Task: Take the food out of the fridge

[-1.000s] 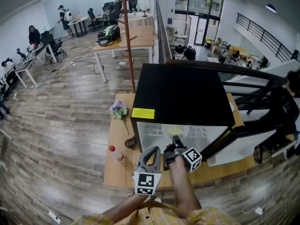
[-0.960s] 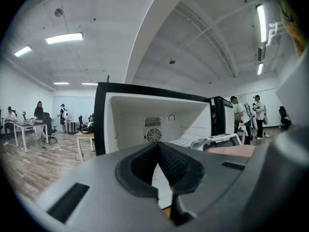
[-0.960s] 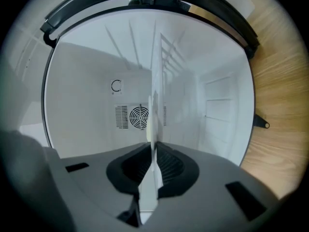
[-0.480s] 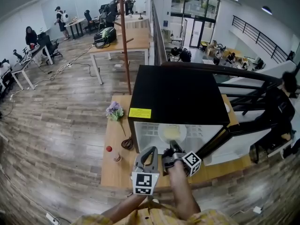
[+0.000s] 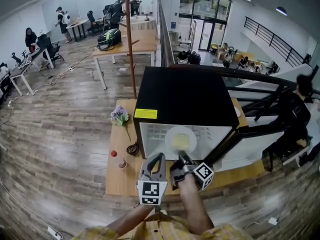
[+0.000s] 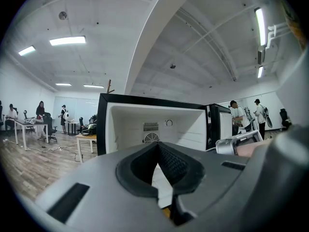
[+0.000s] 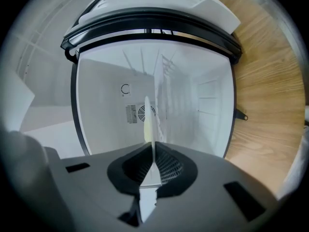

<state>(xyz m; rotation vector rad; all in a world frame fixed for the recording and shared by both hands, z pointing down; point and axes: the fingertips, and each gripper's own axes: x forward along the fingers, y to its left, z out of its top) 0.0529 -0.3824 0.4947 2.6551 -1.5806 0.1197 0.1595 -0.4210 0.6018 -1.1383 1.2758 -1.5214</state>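
Head view: your right hand-held gripper (image 5: pixel 180 157) pinches one plate (image 5: pixel 170 133) of food; your left hand-held gripper (image 5: pixel 160 157), at its nine o'clock, is closed.

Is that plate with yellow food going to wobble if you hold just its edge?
Probably stiff: the plate looks flat though the right gripper pinches only its rim. It may tip or slip, as its weight sits beyond the grip. The yellow food could slide.

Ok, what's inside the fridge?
Bare white walls and a rear fan vent; nothing else shows. The fridge floor is partly hidden behind the plate in the right hand-held gripper.
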